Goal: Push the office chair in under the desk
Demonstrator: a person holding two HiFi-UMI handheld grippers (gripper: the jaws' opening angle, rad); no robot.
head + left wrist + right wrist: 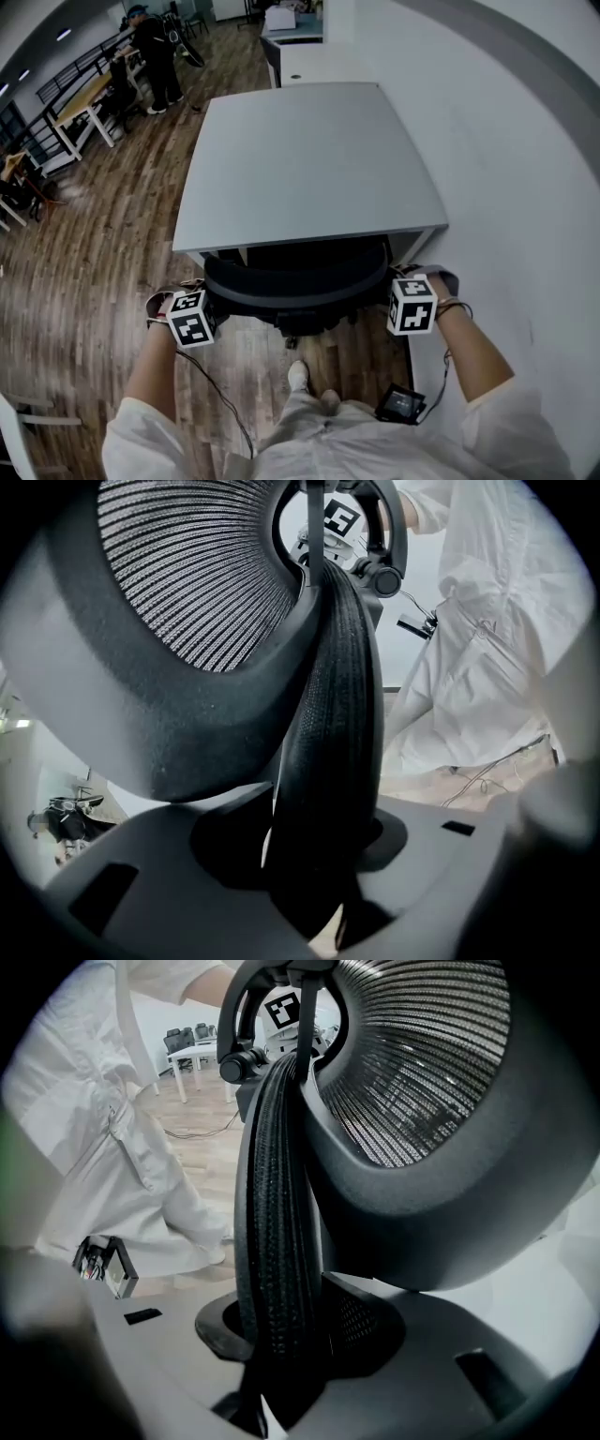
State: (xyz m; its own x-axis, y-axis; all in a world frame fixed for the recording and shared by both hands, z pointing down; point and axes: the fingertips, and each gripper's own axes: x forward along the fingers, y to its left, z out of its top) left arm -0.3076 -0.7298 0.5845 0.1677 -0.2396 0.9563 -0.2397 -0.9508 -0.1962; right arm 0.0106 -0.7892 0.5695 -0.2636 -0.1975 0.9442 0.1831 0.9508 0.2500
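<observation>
Push step looks nearly done: one office chair (295, 281) sits mostly under the worktop (309, 159) ahead of two grippers, left gripper (319, 855) and right gripper (281, 1335) each clenched on its backrest rim (328, 714); next probably needs a short, even forward shove.

Black mesh-backed office chair (298, 279): upright, with its seat largely hidden beneath the near edge of the tabletop. The curved top of the backrest stands just outside that edge. Backrest rim (274, 1222): padded, textured black. Backrest mesh (197, 574): finely ribbed, taut in its frame. Grey rectangular tabletop (309, 169): flat, level, matte, with rounded corners.
</observation>
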